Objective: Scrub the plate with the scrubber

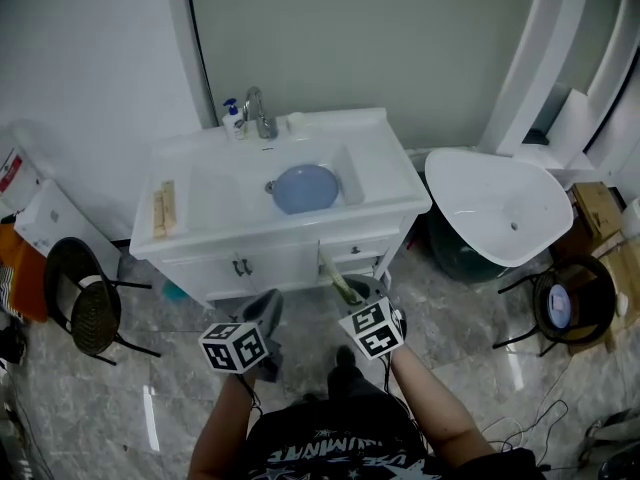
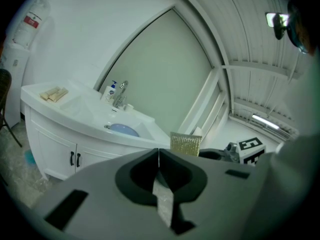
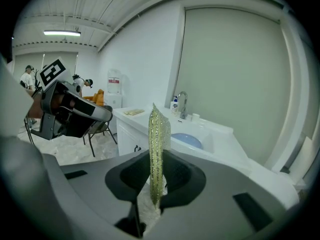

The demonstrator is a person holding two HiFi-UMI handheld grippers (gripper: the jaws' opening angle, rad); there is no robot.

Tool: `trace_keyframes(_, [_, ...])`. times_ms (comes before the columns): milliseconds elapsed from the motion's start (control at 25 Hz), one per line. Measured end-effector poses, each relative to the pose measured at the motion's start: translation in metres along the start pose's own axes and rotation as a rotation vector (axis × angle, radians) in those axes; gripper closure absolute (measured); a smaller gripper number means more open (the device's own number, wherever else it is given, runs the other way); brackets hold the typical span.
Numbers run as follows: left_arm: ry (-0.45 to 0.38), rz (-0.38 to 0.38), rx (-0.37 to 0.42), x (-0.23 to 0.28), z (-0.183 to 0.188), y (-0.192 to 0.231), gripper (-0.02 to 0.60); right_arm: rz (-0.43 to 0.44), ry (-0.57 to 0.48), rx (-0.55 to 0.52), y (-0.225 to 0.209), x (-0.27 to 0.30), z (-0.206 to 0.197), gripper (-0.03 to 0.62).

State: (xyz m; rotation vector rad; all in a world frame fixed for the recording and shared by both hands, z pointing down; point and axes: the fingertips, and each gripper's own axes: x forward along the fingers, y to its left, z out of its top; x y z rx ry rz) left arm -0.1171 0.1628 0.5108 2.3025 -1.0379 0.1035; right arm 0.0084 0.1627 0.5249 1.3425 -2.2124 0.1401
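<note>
The plate point(image 1: 305, 189) lies in the sink point(image 1: 215, 200), upper centre of the head view. It is likely stiff and slick, best steadied at its rim. The scrubber point(image 3: 158, 149) — thin, soft, light — stands edge-on, pinched in the right gripper's point(image 3: 156, 189) jaws. The left gripper's point(image 2: 159, 156) jaws are closed, empty.

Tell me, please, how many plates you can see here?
1: a blue plate lies in the sink. No other shows, though the cabinet could hide more.
</note>
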Motion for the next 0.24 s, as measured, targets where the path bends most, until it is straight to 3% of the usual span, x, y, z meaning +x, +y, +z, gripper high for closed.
trace_keyframes(240, [-0.007,0.009,0.022,-0.011,-0.006,0.001,0.563,0.001,-0.004,-0.015,0.019,-0.009,-0.004,0.523])
